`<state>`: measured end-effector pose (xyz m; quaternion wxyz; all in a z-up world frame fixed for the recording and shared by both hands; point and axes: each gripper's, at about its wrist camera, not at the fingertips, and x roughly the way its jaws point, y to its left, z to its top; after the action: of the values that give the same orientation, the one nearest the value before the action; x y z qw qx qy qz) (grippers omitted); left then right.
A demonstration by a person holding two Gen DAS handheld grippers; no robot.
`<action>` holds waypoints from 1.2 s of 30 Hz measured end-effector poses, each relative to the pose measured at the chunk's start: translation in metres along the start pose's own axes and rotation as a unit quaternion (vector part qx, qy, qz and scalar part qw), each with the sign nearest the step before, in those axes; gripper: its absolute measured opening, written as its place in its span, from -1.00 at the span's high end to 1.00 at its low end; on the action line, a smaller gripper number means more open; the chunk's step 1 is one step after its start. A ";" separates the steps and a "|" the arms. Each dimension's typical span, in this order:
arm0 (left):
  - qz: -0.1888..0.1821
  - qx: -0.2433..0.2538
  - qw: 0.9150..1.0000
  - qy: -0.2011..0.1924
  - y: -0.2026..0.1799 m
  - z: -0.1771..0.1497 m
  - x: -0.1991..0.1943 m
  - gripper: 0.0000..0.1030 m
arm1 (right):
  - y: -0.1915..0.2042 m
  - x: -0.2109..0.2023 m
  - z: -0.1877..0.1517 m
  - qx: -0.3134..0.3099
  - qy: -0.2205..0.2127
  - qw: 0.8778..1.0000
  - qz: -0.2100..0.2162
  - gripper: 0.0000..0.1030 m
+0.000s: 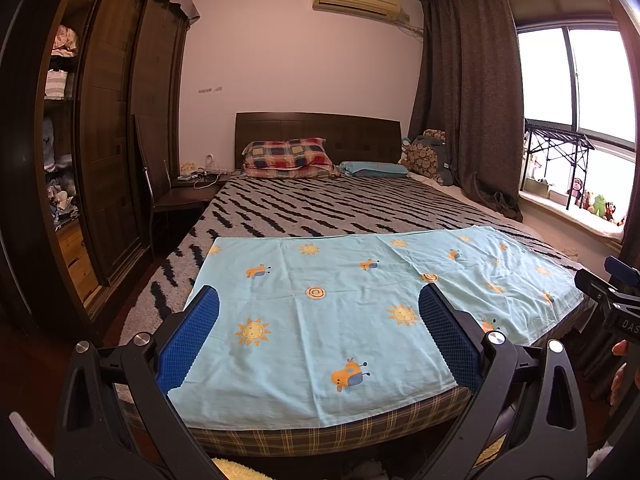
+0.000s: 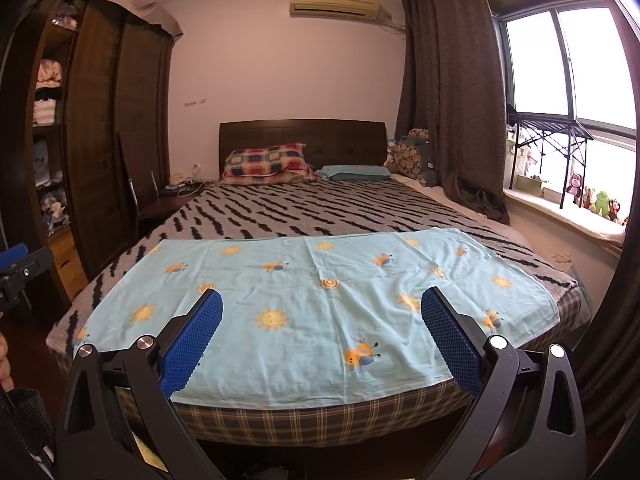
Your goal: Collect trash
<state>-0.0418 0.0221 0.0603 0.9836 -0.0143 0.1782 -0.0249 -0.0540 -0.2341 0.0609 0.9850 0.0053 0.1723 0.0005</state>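
I cannot pick out any trash in either view. My left gripper (image 1: 319,294) is open above the foot of a bed, its blue pads (image 1: 192,340) wide apart with nothing between them. My right gripper (image 2: 322,296) is open in the same way, slightly further right along the bed's foot, and it is also empty. A light blue cloth (image 1: 320,320) printed with suns and bees lies flat across the foot of the bed (image 2: 320,312). Part of the right gripper (image 1: 612,292) shows at the edge of the left wrist view.
The bed has a black-and-grey striped cover (image 1: 320,208), a plaid pillow (image 1: 286,158) and a dark headboard (image 2: 300,132). A dark wardrobe (image 1: 108,120) with open shelves stands left, with a chair (image 1: 176,196) beside the bed. On the right are a curtain (image 2: 452,100) and a window sill with plush toys (image 2: 596,200).
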 end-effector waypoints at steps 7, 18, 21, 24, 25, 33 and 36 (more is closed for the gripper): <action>-0.001 0.000 1.000 0.000 0.001 0.001 0.000 -0.84 | 0.003 0.001 -0.001 -0.002 0.003 1.000 0.003 -0.94; 0.015 0.006 1.000 0.003 0.000 0.001 0.001 -0.84 | 0.002 0.002 -0.003 -0.002 0.008 1.000 0.007 -0.94; 0.014 0.003 1.000 0.009 0.001 0.001 0.003 -0.84 | 0.003 0.003 -0.003 -0.003 0.010 1.000 0.004 -0.94; 0.006 0.000 1.000 0.010 0.002 0.000 0.003 -0.84 | 0.002 0.005 -0.003 -0.004 0.013 1.000 0.004 -0.94; 0.005 0.000 1.000 0.010 0.002 0.000 0.003 -0.84 | 0.003 0.005 -0.003 -0.004 0.013 1.000 0.005 -0.94; 0.004 -0.002 1.000 0.010 0.002 0.000 0.005 -0.84 | 0.002 0.007 -0.003 -0.004 0.016 1.000 0.007 -0.94; 0.005 -0.003 1.000 0.011 0.000 0.000 0.006 -0.84 | 0.002 0.008 -0.004 -0.004 0.017 1.000 0.007 -0.94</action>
<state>-0.0361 0.0218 0.0577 0.9817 -0.0158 0.1888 -0.0200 -0.0480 -0.2320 0.0549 0.9819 0.0022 0.1895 0.0079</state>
